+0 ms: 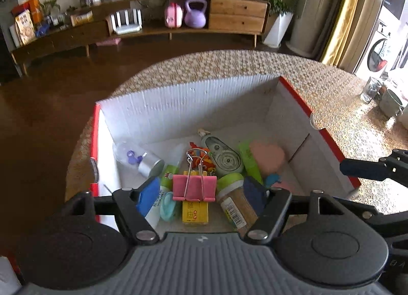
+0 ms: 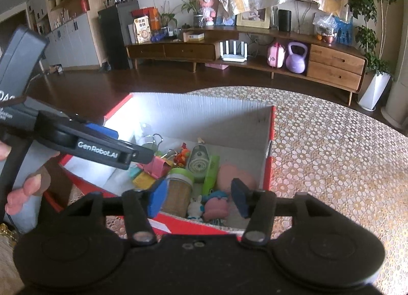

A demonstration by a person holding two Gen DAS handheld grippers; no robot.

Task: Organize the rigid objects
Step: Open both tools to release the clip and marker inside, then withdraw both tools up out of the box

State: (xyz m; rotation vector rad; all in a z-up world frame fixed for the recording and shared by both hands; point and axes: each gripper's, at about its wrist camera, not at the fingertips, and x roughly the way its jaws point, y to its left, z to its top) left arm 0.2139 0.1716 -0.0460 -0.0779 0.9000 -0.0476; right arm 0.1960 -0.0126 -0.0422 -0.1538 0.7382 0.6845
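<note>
Fingers of both grippers hang parted above the box's clutter.

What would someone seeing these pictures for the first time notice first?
A red-edged white cardboard box on the patterned tablecloth is crowded with small things. A pink binder clip with silver wire handles lies at its near middle, a peach heart-shaped sponge to the right. The left gripper and right gripper hang open above the box, holding nothing.

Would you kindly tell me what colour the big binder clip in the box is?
Pink, with silver wire handles; the binder clip shows best in the left wrist view.
</note>
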